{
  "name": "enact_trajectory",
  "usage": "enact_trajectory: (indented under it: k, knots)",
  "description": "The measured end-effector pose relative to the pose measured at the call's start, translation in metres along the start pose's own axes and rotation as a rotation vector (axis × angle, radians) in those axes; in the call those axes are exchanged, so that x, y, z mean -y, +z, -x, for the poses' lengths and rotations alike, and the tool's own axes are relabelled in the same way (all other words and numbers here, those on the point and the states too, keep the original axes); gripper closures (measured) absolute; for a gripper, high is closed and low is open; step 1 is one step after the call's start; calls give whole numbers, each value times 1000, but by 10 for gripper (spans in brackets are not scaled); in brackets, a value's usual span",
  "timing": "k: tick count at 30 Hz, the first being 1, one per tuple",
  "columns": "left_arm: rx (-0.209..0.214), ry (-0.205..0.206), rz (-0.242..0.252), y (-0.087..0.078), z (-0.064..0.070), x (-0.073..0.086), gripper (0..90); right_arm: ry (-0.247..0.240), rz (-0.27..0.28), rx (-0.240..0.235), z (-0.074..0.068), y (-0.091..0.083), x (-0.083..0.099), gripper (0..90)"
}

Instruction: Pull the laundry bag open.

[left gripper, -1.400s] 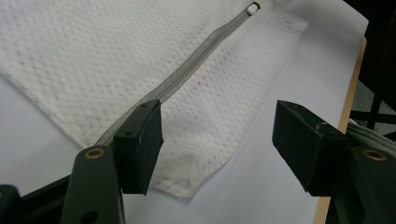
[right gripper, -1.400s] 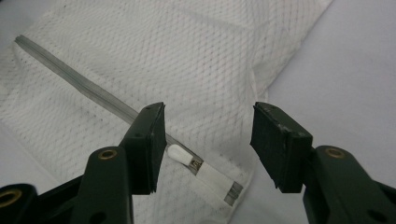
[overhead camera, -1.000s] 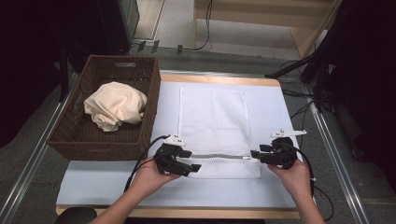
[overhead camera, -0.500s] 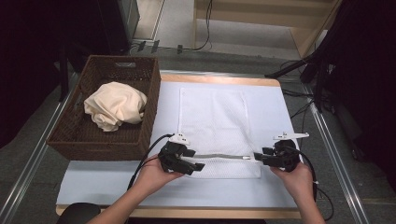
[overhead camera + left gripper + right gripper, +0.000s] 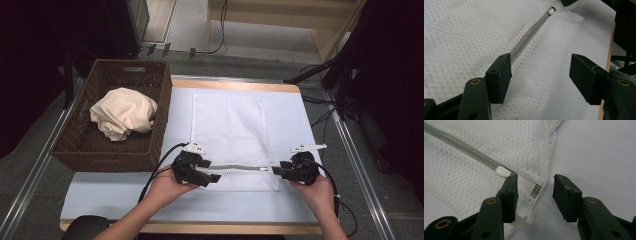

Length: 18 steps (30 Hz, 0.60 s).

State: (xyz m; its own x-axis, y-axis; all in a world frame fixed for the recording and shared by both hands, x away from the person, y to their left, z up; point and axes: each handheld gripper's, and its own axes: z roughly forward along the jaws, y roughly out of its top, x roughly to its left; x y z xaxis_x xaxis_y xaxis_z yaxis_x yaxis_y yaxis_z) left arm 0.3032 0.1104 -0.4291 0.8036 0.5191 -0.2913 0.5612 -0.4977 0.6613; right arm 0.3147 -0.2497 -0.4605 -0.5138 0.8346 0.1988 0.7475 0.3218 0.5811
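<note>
Mesh laundry bag (image 5: 229,135) lies flat; your left gripper (image 5: 196,172) and right gripper (image 5: 290,171) have settled wide apart at its zipper (image 5: 240,167), nothing grasped.

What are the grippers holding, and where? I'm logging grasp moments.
Nothing. The left gripper and right gripper both stand open over the mesh bag, by its zipper.

A mesh bag (image 5: 230,135) lies mid-table (image 5: 115,195). At its nine o'clock stands a basket (image 5: 107,150) with a cloth (image 5: 122,112) in it. Both grippers sit at its six o'clock edge, left gripper (image 5: 212,177) and right gripper (image 5: 276,171).
</note>
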Motion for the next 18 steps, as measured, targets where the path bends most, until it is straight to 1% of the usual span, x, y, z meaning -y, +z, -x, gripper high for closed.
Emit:
enact_trajectory:
  k: [5, 6, 10, 11, 13, 18]
  knots:
    - [3, 4, -3, 2, 1, -1, 351, -19, -23, 0, -3, 7, 0, 576]
    - [3, 6, -4, 2, 1, -2, 352, -28, -18, 2, -3, 8, 0, 584]
    - [9, 1, -2, 4, 1, -3, 353, -20, -17, 8, -5, 9, -1, 596]
    - [12, 1, -1, 4, 1, -3, 353, -29, -17, 9, -6, 9, -1, 598]
    - [11, -1, -3, 5, 1, -3, 353, -42, -17, 21, -8, 11, -2, 610]
    - [12, -1, -3, 5, 1, -3, 354, -45, -27, 44, -14, 14, -5, 639]
